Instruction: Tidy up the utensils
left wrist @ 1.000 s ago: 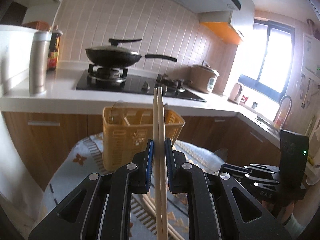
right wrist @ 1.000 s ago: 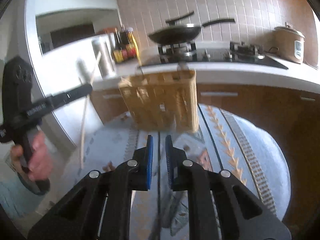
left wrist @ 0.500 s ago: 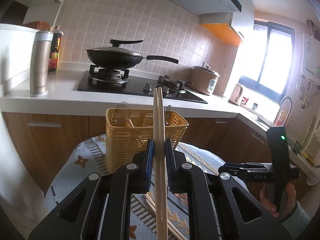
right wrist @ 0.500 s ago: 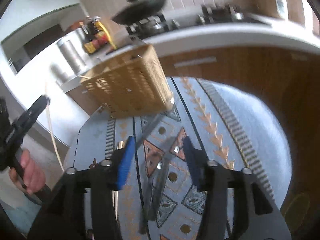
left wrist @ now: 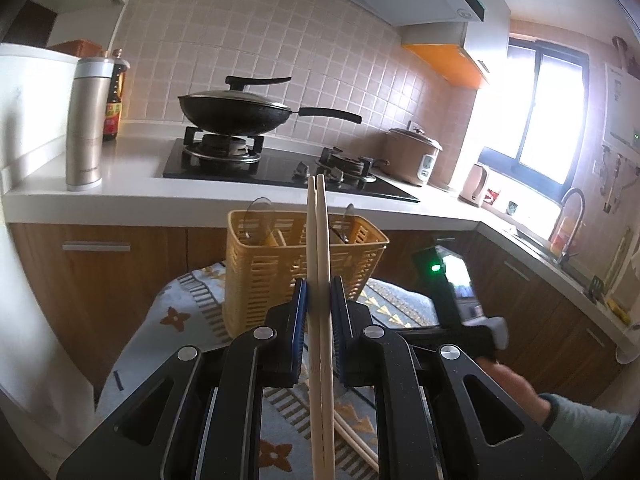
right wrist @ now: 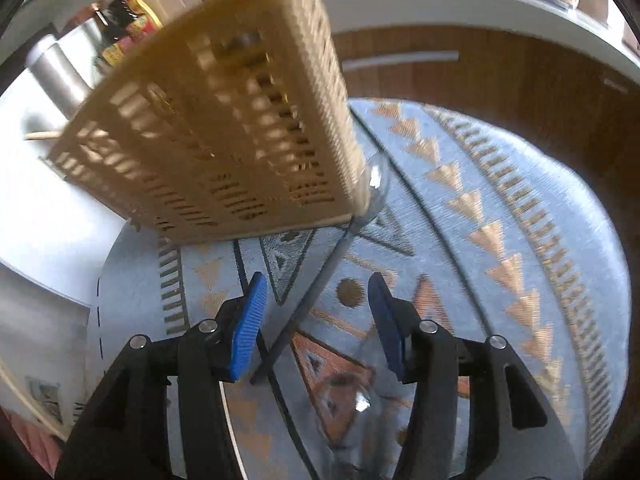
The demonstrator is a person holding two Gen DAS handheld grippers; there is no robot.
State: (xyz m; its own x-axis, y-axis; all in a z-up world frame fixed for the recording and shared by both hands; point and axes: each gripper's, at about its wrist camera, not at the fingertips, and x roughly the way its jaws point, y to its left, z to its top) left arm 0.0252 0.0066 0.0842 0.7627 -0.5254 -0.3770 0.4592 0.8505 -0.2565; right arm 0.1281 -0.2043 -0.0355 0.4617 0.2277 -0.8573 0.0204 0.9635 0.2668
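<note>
**Left pinching chopsticks, right spread over a spoon by the basket**

Landmark: yellow utensil basket (left wrist: 296, 264), standing on the patterned tablecloth (left wrist: 188, 312) in front of the counter.

Left wrist view, left to right:
- Steel thermos (left wrist: 86, 124) on the counter, up and left of the basket, with a dark sauce bottle (left wrist: 114, 100) just behind it.
- Lidded black wok (left wrist: 236, 110) on the hob, behind and above the basket.
- Left gripper (left wrist: 319, 308) sits in front of the basket, jaws pressed onto a pair of chopsticks (left wrist: 319, 240). The pair stands upright, tips reaching above the basket rim.
- Clear spoons poke up from the basket compartments.
- More loose chopsticks (left wrist: 356, 440) lie on the cloth below the gripper, nearer than the basket.
- Rice cooker (left wrist: 414, 158) on the counter, behind and right of the basket.
- Right-hand tool body shows right of the basket, green LED lit.

Right wrist view, left to right:
- Basket fills upper left, blurred.
- Right gripper (right wrist: 318, 320) is just in front of the basket, jaws spread wide, nothing between the pads in contact.
- Clear plastic spoon (right wrist: 320, 280) lies on the cloth, bowl at the basket's bottom right corner, handle running back between the open jaws. A second clear spoon (right wrist: 360, 396) lies nearer, bowl close to the right finger.
</note>
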